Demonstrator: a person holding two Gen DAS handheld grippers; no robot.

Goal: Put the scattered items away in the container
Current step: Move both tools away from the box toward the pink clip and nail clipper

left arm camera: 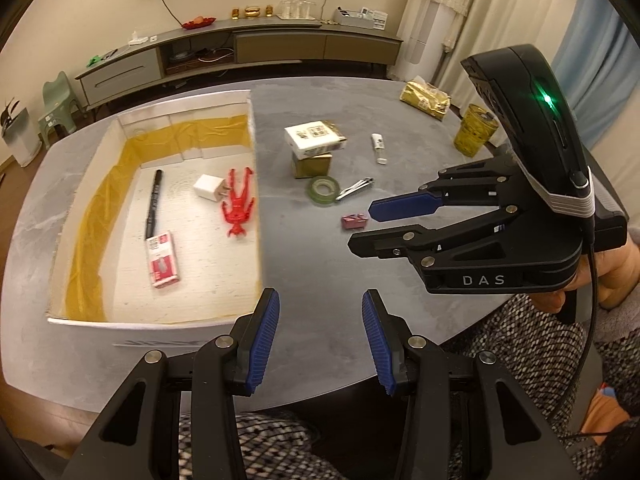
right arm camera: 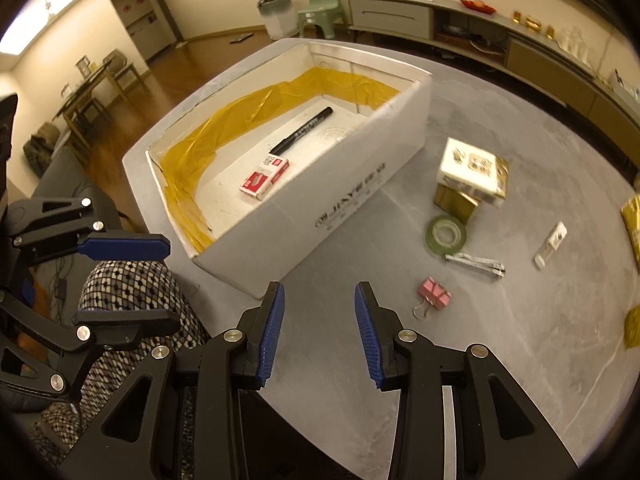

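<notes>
Both hand-held grippers hover empty over the grey desk (right arm camera: 520, 360), each with its blue pads spread apart: the left hand-held gripper (left arm camera: 320, 336) at the near edge, the right hand-held gripper (right arm camera: 320, 332) beside the white box (right arm camera: 320, 200) that serves as the container.

Already inside the box lie a black marker (left arm camera: 153, 204), a white charger plug (left arm camera: 208, 188), a red toy figure (left arm camera: 239, 204) and a red-and-white staple box (left arm camera: 163, 260).

Still scattered on the desk, at about 1 to 2 o'clock from the right hand-held gripper, are a pink binder clip (right arm camera: 434, 294), nail clippers (right arm camera: 476, 263), a green tape roll (right arm camera: 446, 236), a small white tube (right arm camera: 552, 244) and a white carton (right arm camera: 472, 172) stacked on a gold box (right arm camera: 454, 202).

The binder clip, nearest of them, looks light, rigid and metal, likely to skid on the smooth top; a pinch across its pink body seems surest. Its wire handles point toward 7 o'clock in the right wrist view.

The nail clippers appear thin, hard and slippery, long axis running from 10 to 4 o'clock; a hold across the middle would suit. The tape roll lies flat, probably easiest taken across its rim.
</notes>
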